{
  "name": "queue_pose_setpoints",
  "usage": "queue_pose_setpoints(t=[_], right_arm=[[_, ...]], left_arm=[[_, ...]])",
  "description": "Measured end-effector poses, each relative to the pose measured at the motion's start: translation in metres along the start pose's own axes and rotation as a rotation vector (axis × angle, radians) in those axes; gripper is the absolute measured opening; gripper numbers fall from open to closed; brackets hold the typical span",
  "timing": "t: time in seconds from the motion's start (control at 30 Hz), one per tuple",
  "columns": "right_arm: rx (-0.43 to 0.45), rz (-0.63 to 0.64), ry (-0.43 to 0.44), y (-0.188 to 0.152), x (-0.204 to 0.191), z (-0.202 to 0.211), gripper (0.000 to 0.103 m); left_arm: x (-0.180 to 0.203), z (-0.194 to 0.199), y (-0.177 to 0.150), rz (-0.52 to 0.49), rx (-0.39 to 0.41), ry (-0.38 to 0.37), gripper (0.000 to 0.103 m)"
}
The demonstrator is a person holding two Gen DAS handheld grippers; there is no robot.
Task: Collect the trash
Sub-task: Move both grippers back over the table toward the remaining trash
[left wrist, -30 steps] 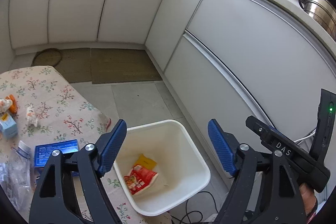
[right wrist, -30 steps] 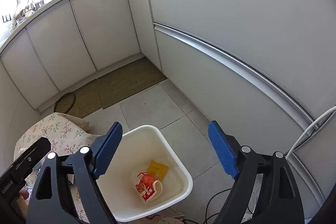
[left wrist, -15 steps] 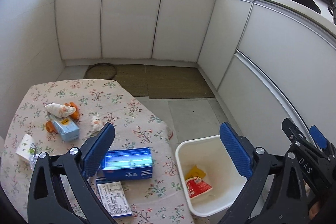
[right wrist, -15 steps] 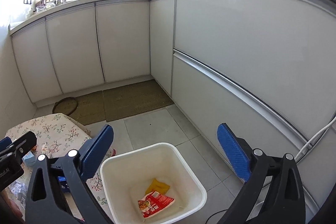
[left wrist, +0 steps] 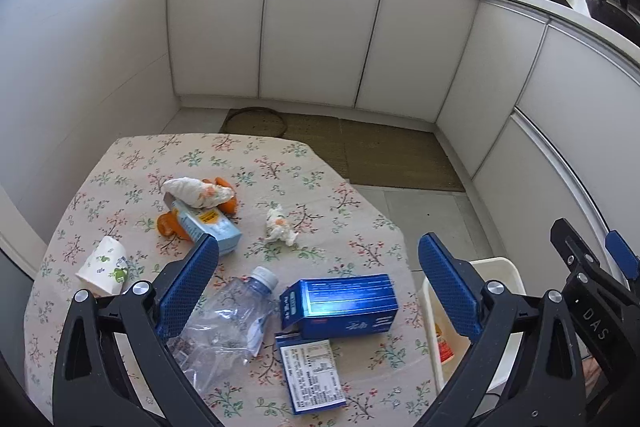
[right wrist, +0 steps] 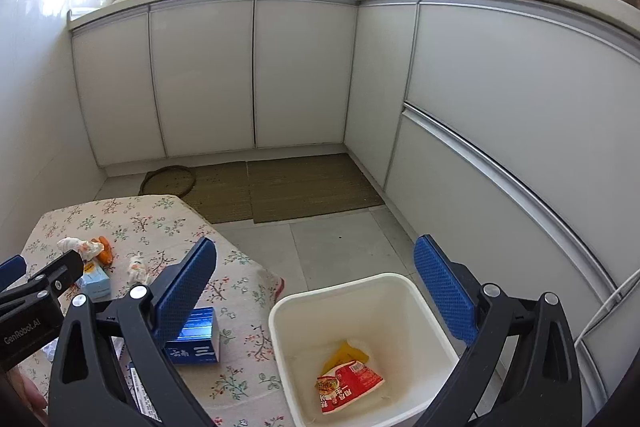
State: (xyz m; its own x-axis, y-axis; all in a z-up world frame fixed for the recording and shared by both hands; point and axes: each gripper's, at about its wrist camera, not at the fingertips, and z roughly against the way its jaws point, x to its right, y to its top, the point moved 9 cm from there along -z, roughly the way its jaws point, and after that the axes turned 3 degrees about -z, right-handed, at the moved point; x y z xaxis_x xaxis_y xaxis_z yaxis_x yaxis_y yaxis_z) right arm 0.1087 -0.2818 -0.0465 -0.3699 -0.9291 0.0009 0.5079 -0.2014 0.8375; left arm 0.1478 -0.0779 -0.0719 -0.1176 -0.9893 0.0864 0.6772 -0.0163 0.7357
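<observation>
Trash lies on the floral-cloth table [left wrist: 132, 163]: a blue carton [left wrist: 340, 301], a crushed clear bottle [left wrist: 224, 331], a paper cup [left wrist: 104, 263], a light-blue box [left wrist: 208, 225], crumpled tissues [left wrist: 280, 227] and orange peel [left wrist: 166, 225]. My left gripper [left wrist: 318, 285] hangs open above the blue carton, nothing between its fingers. The white bin [right wrist: 394, 287] stands on the floor right of the table, holding a red packet [right wrist: 348, 385] and a yellow wrapper [right wrist: 346, 353]. My right gripper [right wrist: 314, 289] hovers open over the bin's left rim, holding nothing.
White kitchen cabinets [right wrist: 304, 75] wrap the back and right. Woven mats [right wrist: 280, 187] lie on the tiled floor beyond the table. A white cable [right wrist: 608, 301] runs along the right wall. A printed leaflet [left wrist: 312, 371] lies at the table's near edge.
Both grippers swung left, away from over the bin; the left now looks over the table's trash. Both jaws stand a little wider than a second ago.
</observation>
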Motion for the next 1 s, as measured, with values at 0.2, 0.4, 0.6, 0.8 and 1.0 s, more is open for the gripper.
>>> queue_pose_setpoints(t=[0.2,0.4,0.6,0.8,1.0], right_arm=[[-0.015,0.052,0.044,-0.007,-0.047,-0.006,0.096],[-0.045,0.087,0.105,-0.016,-0.094,-0.013,0.096],[-0.053,0.201,0.151,-0.028,-0.149,-0.022,0.096],[-0.062,0.401,0.259,-0.045,-0.217,-0.041,0.096],[-0.147,0.577,0.425,-0.07,-0.288,-0.065,0.096]], left_arm=[[-0.047,0.001,-0.003,0.066,-0.01,0.042,0.096],[-0.094,0.001,-0.012,0.117,-0.032,0.093,0.096],[-0.149,0.0,-0.027,0.176,-0.055,0.153,0.096],[-0.205,0.001,-0.042,0.288,-0.088,0.174,0.096],[-0.242,0.005,-0.05,0.352,-0.093,0.178,0.096]])
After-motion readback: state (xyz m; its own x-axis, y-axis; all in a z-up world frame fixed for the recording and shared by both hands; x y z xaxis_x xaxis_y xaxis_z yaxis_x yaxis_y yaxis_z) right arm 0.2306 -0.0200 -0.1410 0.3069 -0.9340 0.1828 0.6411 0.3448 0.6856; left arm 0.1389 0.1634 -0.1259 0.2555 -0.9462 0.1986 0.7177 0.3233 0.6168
